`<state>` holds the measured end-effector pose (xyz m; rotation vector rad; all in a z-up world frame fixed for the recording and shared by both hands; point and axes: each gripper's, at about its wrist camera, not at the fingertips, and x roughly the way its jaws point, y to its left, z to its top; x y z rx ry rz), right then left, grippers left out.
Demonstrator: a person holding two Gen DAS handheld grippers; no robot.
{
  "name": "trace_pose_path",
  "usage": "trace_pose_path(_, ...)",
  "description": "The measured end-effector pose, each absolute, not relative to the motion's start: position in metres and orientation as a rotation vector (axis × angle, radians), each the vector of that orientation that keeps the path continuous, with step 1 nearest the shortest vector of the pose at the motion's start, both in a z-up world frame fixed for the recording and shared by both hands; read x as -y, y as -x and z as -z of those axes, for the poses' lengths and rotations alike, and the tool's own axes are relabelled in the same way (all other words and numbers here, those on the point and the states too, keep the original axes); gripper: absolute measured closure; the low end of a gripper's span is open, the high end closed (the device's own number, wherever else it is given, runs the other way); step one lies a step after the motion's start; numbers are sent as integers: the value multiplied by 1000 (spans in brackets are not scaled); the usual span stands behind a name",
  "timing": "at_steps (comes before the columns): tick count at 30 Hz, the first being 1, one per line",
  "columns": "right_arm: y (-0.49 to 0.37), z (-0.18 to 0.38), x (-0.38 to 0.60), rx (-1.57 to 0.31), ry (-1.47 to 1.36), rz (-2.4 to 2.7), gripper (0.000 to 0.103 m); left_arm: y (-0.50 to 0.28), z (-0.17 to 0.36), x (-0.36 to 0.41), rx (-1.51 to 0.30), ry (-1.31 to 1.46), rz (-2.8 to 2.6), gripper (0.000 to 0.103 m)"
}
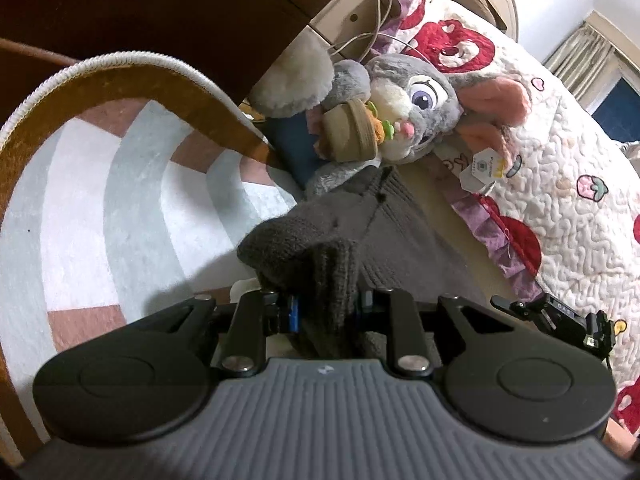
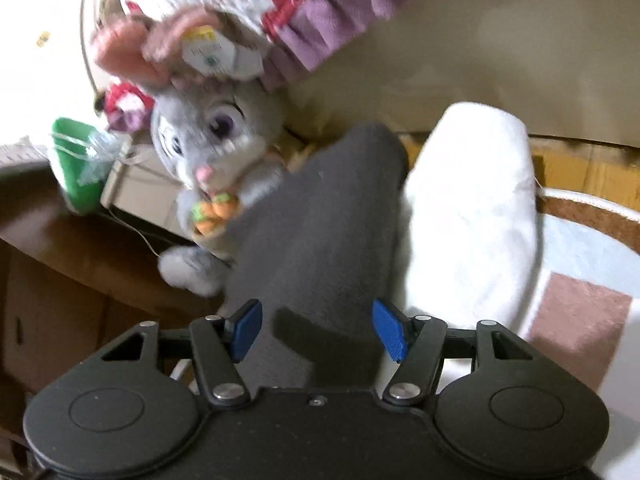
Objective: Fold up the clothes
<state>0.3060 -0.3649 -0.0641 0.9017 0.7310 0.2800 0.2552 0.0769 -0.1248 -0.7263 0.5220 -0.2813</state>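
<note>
— Two grippers, so what does each have?

— Left gripper (image 1: 326, 308): jaws nearly closed, pinching a bunched fold of the grey knit sweater (image 1: 320, 248). Right gripper (image 2: 318, 330): jaws wide apart, blue pads (image 2: 390, 334) clear of the cloth, though grey fabric (image 2: 320, 240) lies between and under them.

— Where does the sweater sit?

— Draped from the edge of the bed down toward the rug (image 1: 120, 200), its far end near the stuffed rabbit (image 1: 412, 112).

— Any free room around it?

— Left of it, the striped rug is bare up to its brown border with the white corded edge. To the right, the quilt (image 1: 560, 160) with its purple frill crowds close. In the right wrist view something white and fluffy (image 2: 476, 208) lies just beside the grey cloth.

— And farther off?

— Dark wooden furniture (image 1: 160, 4) beyond the rug, white cables (image 1: 380, 12) over a pale cabinet, a curtained window (image 1: 592, 68) in the corner. The right view is blurred; a green container (image 2: 78, 168) stands by the rabbit.
</note>
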Motion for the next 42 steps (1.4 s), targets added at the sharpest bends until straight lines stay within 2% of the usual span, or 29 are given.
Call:
trace_pose_path(8, -357, 71, 354, -793, -778, -215, 30, -264, 129, -81, -532, 755, 296, 77)
trace_pose_path(13, -384, 102, 355, -764, -956, -193, 16, -263, 137, -77, -502, 706, 322, 77)
trace_pose_path(14, -387, 106, 356, -750, -997, -193, 16, -263, 138, -74, -493, 667, 312, 77)
trace_pose_path(15, -386, 102, 357, -716, -994, -195, 31, -263, 138, -71, -484, 630, 302, 77)
trace_pose_path(16, -383, 95, 356, -673, -968, -198, 67, -264, 136, -68, -480, 605, 294, 78)
trace_pose_path(21, -339, 29, 339, -495, -756, -276, 71, -266, 115, -66, -440, 573, 316, 81)
trace_pose_path(25, -298, -5, 337, -397, -619, -258, 71, -270, 102, -64, -427, 593, 353, 81)
trace_pose_path(30, -307, 34, 376, -624, -613, 30, 69, -278, 115, -54, -485, 640, 370, 81)
trace_pose_path(32, -311, 57, 396, -709, -663, 127, 58, -279, 116, -50, -491, 627, 362, 81)
trace_pose_path(33, -308, 60, 402, -695, -702, 137, 56, -279, 116, -49, -493, 619, 358, 81)
trace_pose_path(35, -302, 62, 410, -641, -758, 148, 57, -279, 116, -49, -496, 606, 345, 80)
trace_pose_path(38, -303, 50, 401, -638, -604, 133, 60, -279, 118, -52, -504, 621, 332, 76)
trace_pose_path(39, -301, 46, 397, -630, -546, 150, 59, -279, 117, -52, -505, 623, 330, 75)
trace_pose_path(40, -298, 42, 392, -617, -491, 180, 50, -279, 115, -53, -507, 623, 327, 72)
trace_pose_path(42, -292, 34, 383, -588, -380, 238, 44, -278, 110, -53, -504, 601, 310, 69)
